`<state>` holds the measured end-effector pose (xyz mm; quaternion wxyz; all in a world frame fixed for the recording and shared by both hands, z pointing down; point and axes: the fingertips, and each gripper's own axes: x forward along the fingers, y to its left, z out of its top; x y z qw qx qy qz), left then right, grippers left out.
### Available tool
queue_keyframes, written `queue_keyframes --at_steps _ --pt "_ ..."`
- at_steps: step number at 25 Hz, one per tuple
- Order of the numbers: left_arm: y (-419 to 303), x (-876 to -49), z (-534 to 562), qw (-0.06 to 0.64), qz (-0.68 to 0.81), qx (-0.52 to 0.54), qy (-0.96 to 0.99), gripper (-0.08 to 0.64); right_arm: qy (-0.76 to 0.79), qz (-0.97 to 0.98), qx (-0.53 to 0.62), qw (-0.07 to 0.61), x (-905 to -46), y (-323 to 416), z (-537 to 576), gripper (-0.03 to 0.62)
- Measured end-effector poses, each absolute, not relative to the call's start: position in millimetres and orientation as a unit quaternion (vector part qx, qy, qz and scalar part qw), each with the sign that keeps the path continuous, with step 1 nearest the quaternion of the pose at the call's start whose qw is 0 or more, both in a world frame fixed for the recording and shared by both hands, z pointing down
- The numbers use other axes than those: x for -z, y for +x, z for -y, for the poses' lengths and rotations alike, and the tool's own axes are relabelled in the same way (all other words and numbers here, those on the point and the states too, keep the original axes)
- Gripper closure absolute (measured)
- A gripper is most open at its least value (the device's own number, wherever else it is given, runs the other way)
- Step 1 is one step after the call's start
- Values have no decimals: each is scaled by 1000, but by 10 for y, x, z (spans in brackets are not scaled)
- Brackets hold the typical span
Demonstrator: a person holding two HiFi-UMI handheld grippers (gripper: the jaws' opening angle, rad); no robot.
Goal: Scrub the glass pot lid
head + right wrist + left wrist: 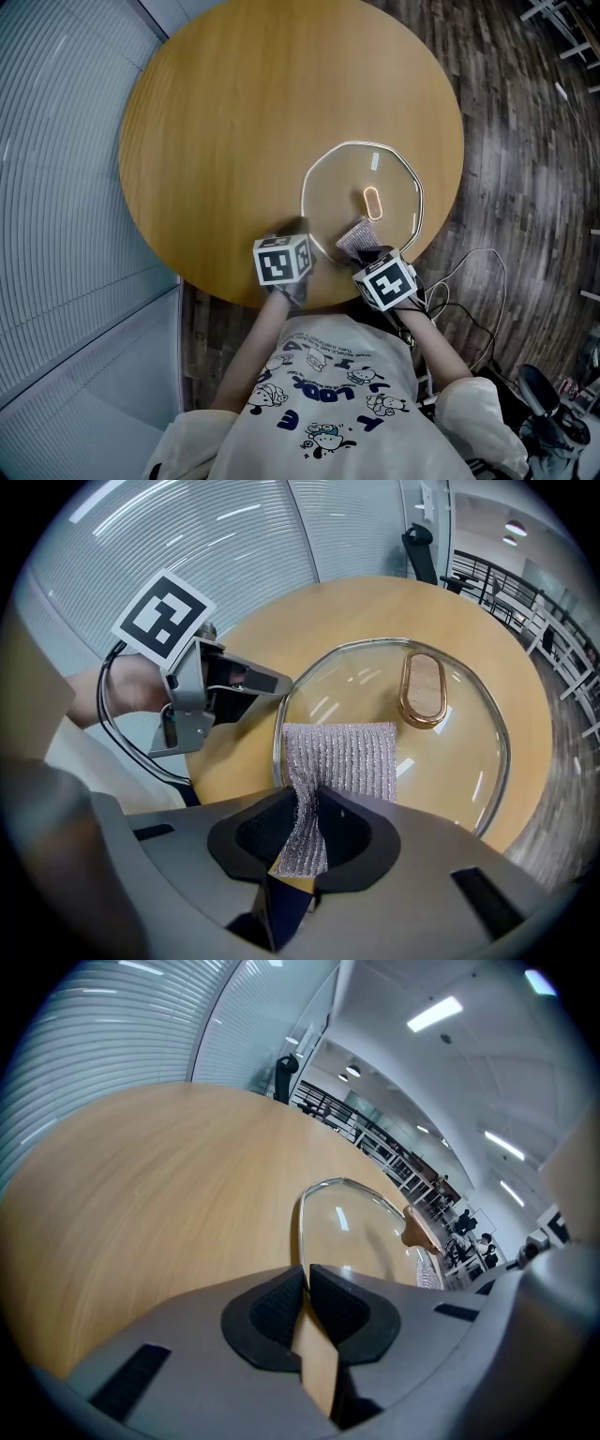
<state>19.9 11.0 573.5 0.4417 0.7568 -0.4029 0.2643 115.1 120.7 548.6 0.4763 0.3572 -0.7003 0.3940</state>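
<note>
A clear glass pot lid (347,183) with a metal rim and a gold handle (372,202) lies flat on the round wooden table (234,122), near its front edge. My left gripper (298,228) is at the lid's near-left rim. In the left gripper view the gripper (306,1274) is shut on that rim, and the lid (361,1232) stretches away beyond it. My right gripper (314,803) is shut on a silver mesh scrub cloth (342,757). The cloth's free end lies on the lid (450,752), just short of the handle (423,690).
The table's front edge runs right under both grippers. A ribbed grey wall panel (56,187) stands at the left. Dark wood flooring with loose cables (469,272) lies to the right of the table.
</note>
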Motion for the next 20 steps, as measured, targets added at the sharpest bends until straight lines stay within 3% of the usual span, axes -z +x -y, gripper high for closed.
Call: queue_keyframes --at_steps 20 --pt "201 -5758 -103 444 403 -259 757 529 348 711 -419 445 -5507 894 -1074 517"
